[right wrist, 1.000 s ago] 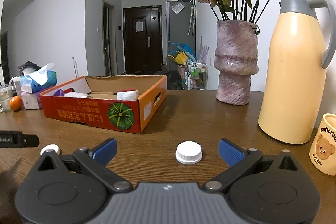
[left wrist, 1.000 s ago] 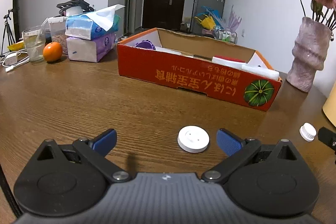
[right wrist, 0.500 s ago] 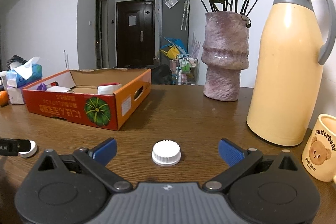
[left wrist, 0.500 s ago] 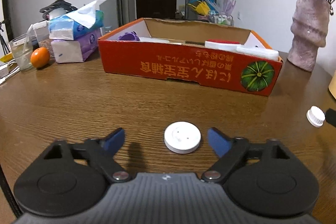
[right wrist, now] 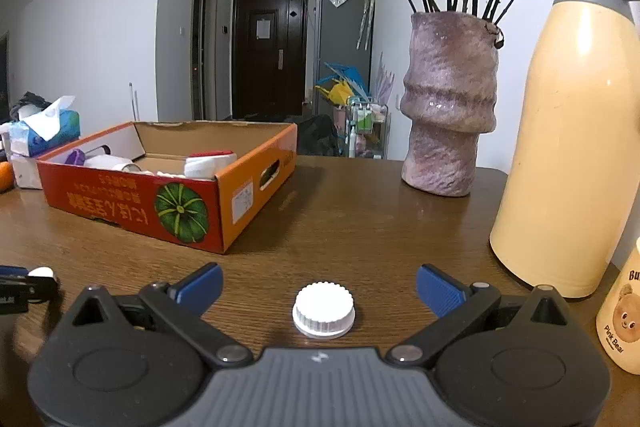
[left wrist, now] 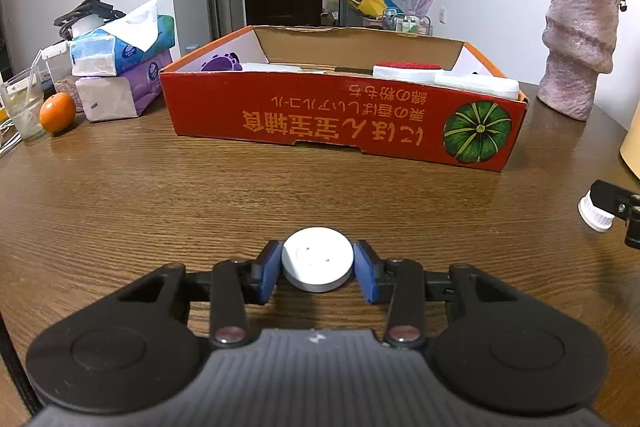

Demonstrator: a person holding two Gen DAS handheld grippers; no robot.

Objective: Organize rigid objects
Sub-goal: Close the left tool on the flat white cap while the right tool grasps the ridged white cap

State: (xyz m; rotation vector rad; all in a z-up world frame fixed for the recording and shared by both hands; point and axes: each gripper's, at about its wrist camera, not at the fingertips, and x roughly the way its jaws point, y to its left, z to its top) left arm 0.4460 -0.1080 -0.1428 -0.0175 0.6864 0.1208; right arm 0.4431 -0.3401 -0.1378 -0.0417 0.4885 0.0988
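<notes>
While left wrist view shows left gripper (left wrist: 318, 273) jaws just closed, blue pads pressing smooth white disc (left wrist: 317, 263) on wood-grain table (left wrist: 160, 195), right wrist view shows right gripper (right wrist: 319, 285) jaws wide, ribbed white cap (right wrist: 324, 309) between, untouched. Mug (right wrist: 620, 315) reads "Pink Bear". Red cardboard box (right wrist: 120, 203) behind, pumpkin print.

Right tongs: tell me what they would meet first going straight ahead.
The right tongs, open, would first meet the ridged white plastic cap lying between their blue fingers on the wooden table.
</notes>
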